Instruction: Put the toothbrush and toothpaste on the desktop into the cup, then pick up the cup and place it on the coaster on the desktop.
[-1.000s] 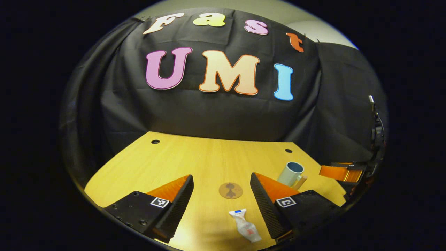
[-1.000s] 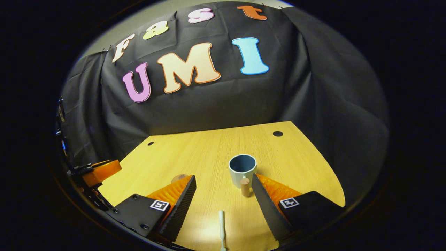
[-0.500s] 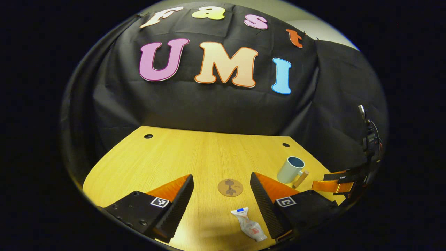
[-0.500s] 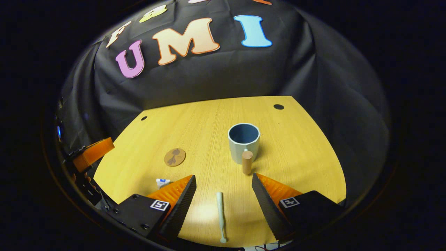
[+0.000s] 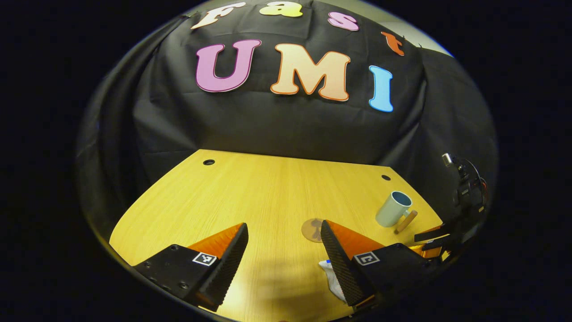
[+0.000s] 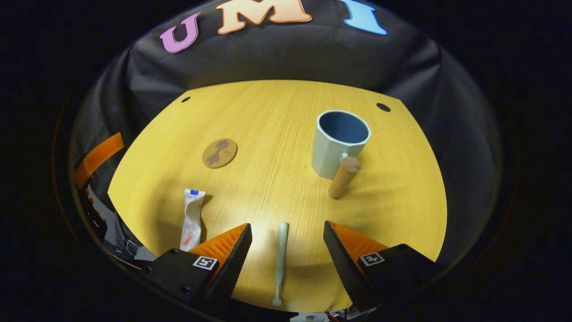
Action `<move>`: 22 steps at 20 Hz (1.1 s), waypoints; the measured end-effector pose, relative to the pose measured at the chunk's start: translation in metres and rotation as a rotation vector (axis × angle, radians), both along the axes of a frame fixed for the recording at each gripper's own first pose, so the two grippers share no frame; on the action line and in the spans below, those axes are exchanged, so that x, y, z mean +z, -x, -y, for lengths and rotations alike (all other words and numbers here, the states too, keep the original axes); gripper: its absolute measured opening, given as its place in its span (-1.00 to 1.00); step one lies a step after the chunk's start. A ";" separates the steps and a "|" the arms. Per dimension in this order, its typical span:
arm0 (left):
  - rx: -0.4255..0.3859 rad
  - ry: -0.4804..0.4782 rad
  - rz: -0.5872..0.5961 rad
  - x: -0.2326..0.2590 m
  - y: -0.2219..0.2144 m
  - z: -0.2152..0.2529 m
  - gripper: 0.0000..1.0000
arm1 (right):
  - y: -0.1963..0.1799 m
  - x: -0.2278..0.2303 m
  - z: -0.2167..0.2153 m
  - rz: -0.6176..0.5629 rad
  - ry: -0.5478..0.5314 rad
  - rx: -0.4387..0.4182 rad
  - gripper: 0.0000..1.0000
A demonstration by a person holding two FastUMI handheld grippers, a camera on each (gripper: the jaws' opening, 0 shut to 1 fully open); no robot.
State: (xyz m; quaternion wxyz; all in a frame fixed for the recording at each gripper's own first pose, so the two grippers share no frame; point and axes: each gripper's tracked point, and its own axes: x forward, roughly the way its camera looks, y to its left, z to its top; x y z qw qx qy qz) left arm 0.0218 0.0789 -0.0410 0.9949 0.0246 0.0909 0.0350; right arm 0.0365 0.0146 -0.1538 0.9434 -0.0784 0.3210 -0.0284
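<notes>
A pale green toothbrush [image 6: 280,257] lies on the wooden desktop [image 6: 277,134] between the spread fingers of my right gripper [image 6: 286,255], which is open above it. The crumpled white toothpaste tube [image 6: 191,219] lies left of that gripper's left finger. A pale cup [image 6: 338,142] with a blue inside and a wooden handle stands upright farther off to the right. The round brown coaster [image 6: 219,153] lies flat at the left. My left gripper [image 5: 283,257] is open; the toothpaste tube [image 5: 333,279] is partly hidden behind its right finger, with the coaster [image 5: 312,230] just beyond and the cup [image 5: 393,208] at far right.
Black cloth walls close the desk on the back and sides. Round cable holes [image 6: 383,107] sit near the desk's far corners. The other gripper's orange finger [image 6: 97,154] shows at the left edge of the right gripper view.
The right gripper has risen and tilted down over the toothbrush, so the cup, coaster and tube now show more fully. The left gripper shifted left, and the tube slid behind its right finger.
</notes>
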 end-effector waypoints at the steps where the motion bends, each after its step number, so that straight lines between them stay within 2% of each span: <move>1: 0.009 0.005 -0.006 -0.002 0.002 -0.002 0.89 | -0.001 -0.005 0.000 -0.023 0.007 -0.002 0.92; 3: 0.032 0.013 -0.021 -0.009 0.006 -0.008 0.89 | -0.003 -0.016 0.002 -0.072 0.012 -0.015 0.98; 4: 0.042 0.016 -0.030 -0.013 0.007 -0.011 0.89 | -0.003 -0.021 0.002 -0.100 0.008 -0.023 0.90; 6: 0.066 0.027 -0.043 -0.017 0.011 -0.017 0.90 | -0.001 -0.031 0.002 -0.168 -0.001 -0.037 0.99; 12: 0.117 0.041 -0.071 -0.028 0.025 -0.031 0.90 | -0.004 -0.047 0.002 -0.266 -0.004 -0.060 0.71; 14: 0.124 0.037 -0.089 -0.033 0.026 -0.034 0.89 | -0.005 -0.051 0.003 -0.289 0.001 -0.066 0.49; 15: 0.127 0.037 -0.094 -0.035 0.027 -0.034 0.90 | -0.006 -0.052 0.005 -0.293 0.014 -0.071 0.29; 16: 0.129 0.040 -0.097 -0.036 0.027 -0.034 0.90 | -0.007 -0.052 0.006 -0.295 0.019 -0.074 0.34; 19: 0.130 0.054 -0.103 -0.037 0.026 -0.033 0.90 | -0.006 -0.055 0.004 -0.308 0.027 -0.072 0.20; 21: 0.130 0.054 -0.106 -0.036 0.026 -0.032 0.90 | -0.006 -0.057 0.003 -0.323 0.030 -0.070 -0.16; 22: 0.129 0.055 -0.108 -0.038 0.026 -0.032 0.90 | -0.007 -0.057 0.003 -0.330 0.027 -0.071 -0.16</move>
